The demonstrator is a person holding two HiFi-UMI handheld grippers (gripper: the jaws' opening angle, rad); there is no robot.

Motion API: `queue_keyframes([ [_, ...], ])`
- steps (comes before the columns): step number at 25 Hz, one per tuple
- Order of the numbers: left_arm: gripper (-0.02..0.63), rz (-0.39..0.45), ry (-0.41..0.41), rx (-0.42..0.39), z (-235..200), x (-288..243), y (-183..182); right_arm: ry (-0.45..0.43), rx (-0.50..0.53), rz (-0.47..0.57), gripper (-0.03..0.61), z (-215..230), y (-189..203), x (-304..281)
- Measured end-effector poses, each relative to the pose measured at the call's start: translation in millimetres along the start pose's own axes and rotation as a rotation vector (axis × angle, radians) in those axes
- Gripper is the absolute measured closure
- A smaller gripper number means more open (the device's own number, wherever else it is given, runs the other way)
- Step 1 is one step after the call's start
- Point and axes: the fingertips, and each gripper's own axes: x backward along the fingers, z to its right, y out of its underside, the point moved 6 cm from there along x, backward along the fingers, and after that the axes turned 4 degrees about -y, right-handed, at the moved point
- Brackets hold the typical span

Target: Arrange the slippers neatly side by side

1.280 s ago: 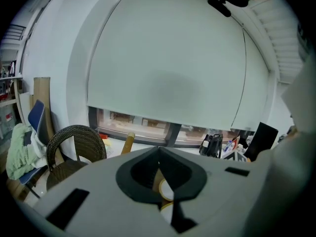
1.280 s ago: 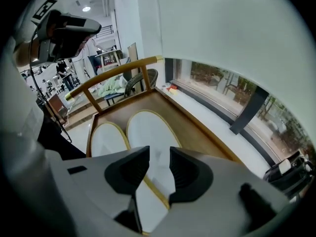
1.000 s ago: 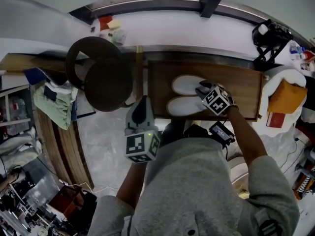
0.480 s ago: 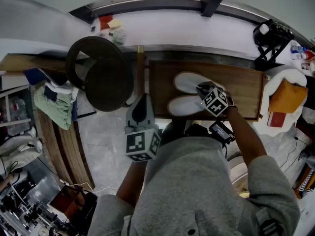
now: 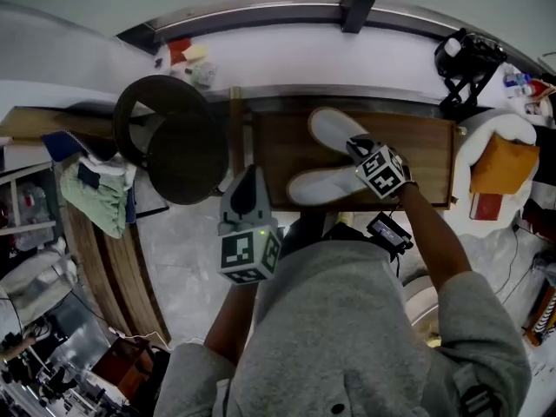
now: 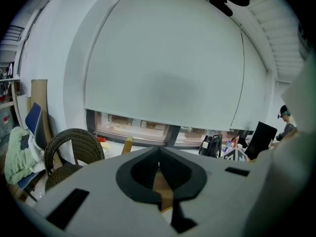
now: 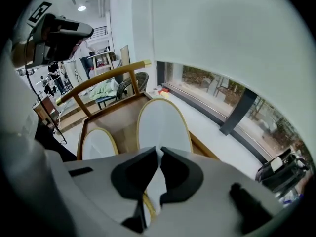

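Two white slippers lie on a brown wooden seat (image 5: 430, 159). The near slipper (image 5: 320, 184) lies flat along the front edge. The far slipper (image 5: 333, 127) is angled, its toe pointing up-left toward the back. My right gripper (image 5: 355, 149) is at that slipper's heel end, its jaws closing and pinching the white upper. In the right gripper view the held slipper (image 7: 163, 122) runs away from the right gripper (image 7: 158, 155), with the other slipper (image 7: 98, 143) to its left. My left gripper (image 5: 250, 181) hangs left of the seat, shut and empty; in its own view the left gripper (image 6: 159, 152) points at a window.
A round dark wicker chair (image 5: 174, 137) stands left of the seat. A white ledge (image 5: 287, 55) with small items runs behind. A black object (image 5: 465, 57) and an orange cushion (image 5: 499, 168) sit to the right. Green cloth (image 5: 97, 194) hangs at far left.
The right gripper has closed on the far slipper and swung it, so its toe now points farther back and away from the near slipper. The left gripper has stayed put.
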Motion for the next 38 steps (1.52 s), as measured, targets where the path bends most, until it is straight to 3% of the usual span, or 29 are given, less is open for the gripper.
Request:
queue_keyframes([
  [11, 0.598, 0.020, 0.026, -0.032, 46.9, 18.3, 3.9, 0.130, -0.198, 0.095, 0.543, 32.8, 39.4, 53.2],
  [19, 0.598, 0.026, 0.061, -0.058, 88.0, 30.9, 10.8, 0.185, -0.342, 0.099, 0.543, 36.1, 85.4, 93.5],
  [29, 0.598, 0.019, 0.108, -0.108, 127.6, 36.2, 16.6, 0.273, -0.650, 0.029, 0.543, 34.2, 156.5, 115.4],
  [35, 0.598, 0.023, 0.107, -0.119, 130.8, 35.9, 13.1, 0.301, -0.913, -0.008, 0.543, 33.6, 173.9, 120.1],
  [38, 0.598, 0.023, 0.100, -0.122, 128.5, 34.7, 11.2, 0.284, -0.969, -0.013, 0.543, 32.8, 170.9, 111.5],
])
